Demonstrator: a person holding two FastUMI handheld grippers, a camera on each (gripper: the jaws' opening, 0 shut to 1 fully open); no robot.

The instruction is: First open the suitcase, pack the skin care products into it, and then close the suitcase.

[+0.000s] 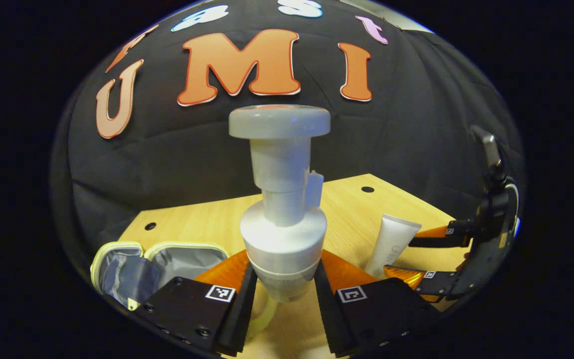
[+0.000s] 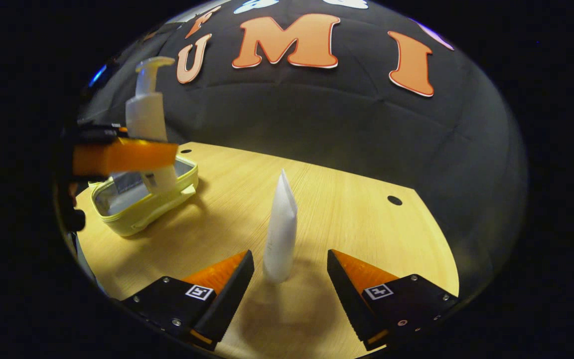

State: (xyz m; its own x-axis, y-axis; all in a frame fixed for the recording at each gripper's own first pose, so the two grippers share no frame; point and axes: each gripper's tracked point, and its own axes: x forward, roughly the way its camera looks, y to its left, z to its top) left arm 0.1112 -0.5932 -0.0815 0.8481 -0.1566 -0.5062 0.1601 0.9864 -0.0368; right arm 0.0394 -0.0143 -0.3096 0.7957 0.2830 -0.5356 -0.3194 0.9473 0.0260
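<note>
Two hand-held grippers — left [image 1: 283, 299] clamps smooth pump bottle [image 1: 283, 219], right [image 2: 291, 286] gapes around tube [image 2: 280, 234].

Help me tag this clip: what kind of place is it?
Likely a staged recording booth, not a home: a bare wooden table with drilled holes, black cloth wall behind, and only a small open suitcase, pump bottle and tube.
</note>
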